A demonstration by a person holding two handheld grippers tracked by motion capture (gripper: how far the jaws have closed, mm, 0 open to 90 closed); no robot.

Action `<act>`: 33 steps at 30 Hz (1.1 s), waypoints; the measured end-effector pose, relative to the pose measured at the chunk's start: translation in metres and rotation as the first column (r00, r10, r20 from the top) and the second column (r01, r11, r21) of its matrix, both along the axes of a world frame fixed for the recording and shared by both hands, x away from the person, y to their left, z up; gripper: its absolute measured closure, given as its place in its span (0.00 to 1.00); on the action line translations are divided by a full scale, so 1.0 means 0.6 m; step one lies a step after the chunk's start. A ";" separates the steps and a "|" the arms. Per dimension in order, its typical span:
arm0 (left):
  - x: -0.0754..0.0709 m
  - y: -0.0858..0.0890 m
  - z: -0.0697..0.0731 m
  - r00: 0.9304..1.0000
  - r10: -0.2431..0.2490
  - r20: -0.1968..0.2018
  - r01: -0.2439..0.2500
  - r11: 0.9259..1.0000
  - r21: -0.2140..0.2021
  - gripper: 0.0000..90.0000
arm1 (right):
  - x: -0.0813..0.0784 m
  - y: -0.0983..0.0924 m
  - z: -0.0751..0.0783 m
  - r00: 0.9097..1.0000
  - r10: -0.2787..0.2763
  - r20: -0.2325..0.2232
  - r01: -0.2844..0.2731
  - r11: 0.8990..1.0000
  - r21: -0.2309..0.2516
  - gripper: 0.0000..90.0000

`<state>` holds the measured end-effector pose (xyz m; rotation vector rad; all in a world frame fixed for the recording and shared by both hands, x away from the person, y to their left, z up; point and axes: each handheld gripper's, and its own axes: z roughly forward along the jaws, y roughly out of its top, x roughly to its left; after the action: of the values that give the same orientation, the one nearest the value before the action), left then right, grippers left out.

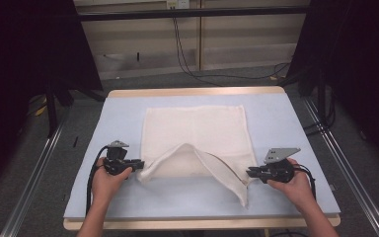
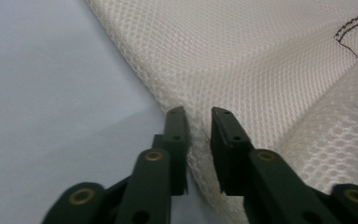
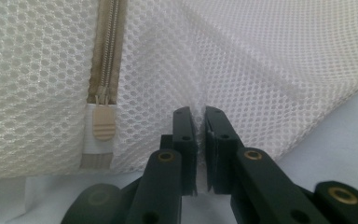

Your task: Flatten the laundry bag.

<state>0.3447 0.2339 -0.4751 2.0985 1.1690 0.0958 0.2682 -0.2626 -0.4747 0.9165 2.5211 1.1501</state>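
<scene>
A white mesh laundry bag [image 1: 197, 131] lies flat on the light blue table [image 1: 123, 118], its near edge folded up into a loose flap. My left gripper [image 1: 140, 164] is at the bag's near left corner. In the left gripper view its jaws [image 2: 198, 114] are closed on the bag's [image 2: 261, 70] folded edge. My right gripper [image 1: 249, 172] is at the near right corner, and its jaws [image 3: 198, 112] pinch the mesh [image 3: 270, 70] just right of the zipper [image 3: 106, 60] and its beige pull tab [image 3: 103, 123].
A small black drawn mark [image 2: 352, 32] sits on the mesh. The table has a wooden rim [image 1: 197, 92]. Metal rails [image 1: 39, 163] run along the floor on both sides. Cables [image 1: 192, 64] trail on the floor behind, and dark curtains hang at left and right.
</scene>
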 end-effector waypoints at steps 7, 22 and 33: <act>0.019 -0.008 0.008 0.997 0.012 0.080 -0.017 0.998 0.060 0.98 | 0.004 0.002 0.004 1.000 0.013 0.025 -0.013 1.000 -0.011 0.93; 0.063 0.001 0.005 0.983 0.099 0.153 -0.098 0.995 -0.016 0.95 | 0.018 0.018 0.013 0.995 0.063 0.075 -0.059 0.996 -0.061 0.91; 0.049 0.009 0.008 0.992 0.092 0.090 -0.090 0.996 -0.024 0.74 | 0.005 0.016 0.018 0.999 0.031 0.030 -0.031 1.000 0.003 0.77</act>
<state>0.3742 0.2395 -0.4701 2.0020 1.2061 0.2194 0.2714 -0.2531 -0.4638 0.8572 2.5191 1.1689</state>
